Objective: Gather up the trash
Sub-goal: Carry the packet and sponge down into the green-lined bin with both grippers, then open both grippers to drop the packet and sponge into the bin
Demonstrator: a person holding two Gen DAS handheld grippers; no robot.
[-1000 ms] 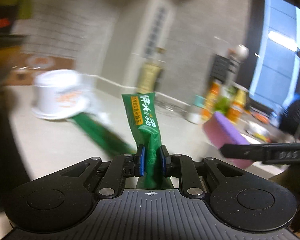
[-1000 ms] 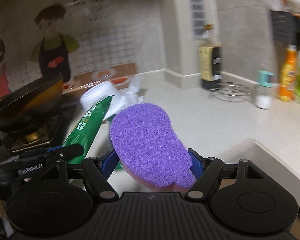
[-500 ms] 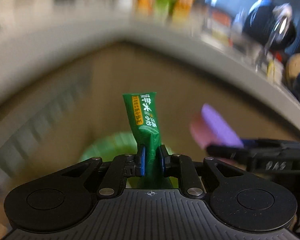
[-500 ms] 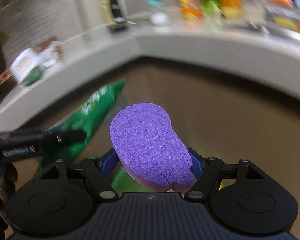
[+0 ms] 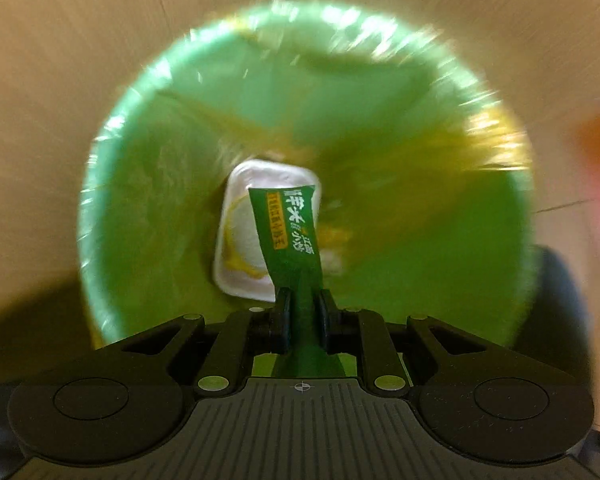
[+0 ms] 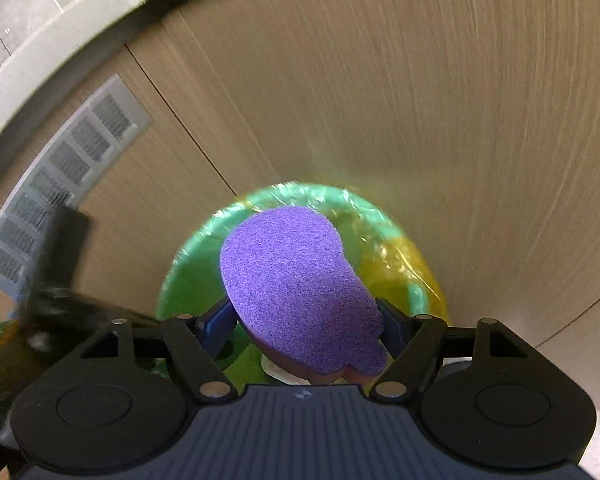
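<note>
Green plastic lined the round trash bin (image 5: 148, 208), and now the bin filled almost the whole left wrist view. A second before, both cameras had looked across a kitchen counter with a pan, bottles and a white cup. Both hands had since dropped from the counter down to the floor by the wooden cabinet door (image 6: 440, 100). The left gripper (image 5: 303, 320) had tipped over until it pointed straight down into the bin. Its jaws were narrow and pinched the bottom of the green snack wrapper (image 5: 290, 232), the same way as before. The wrapper stuck out over the open mouth of the bin, above a white plastic tray (image 5: 240, 236) that already lay at the bottom. The right gripper (image 6: 304, 332) had come down too, but it pointed more at a slant. Its jaws stood wide and squeezed the purple sponge (image 6: 296, 288) from both sides, and that grip had not changed. The sponge hung over the near edge of the bin, with the bin's rim (image 6: 204, 240) peeking out behind it. The pictures were blurry, so the hands were likely not at rest yet. Most likely the carrying part was nearly done. If the left jaws opened, the wrapper would probably fall right in. The sponge looked a bit less centred, so it might need to move further over the bin first.
</note>
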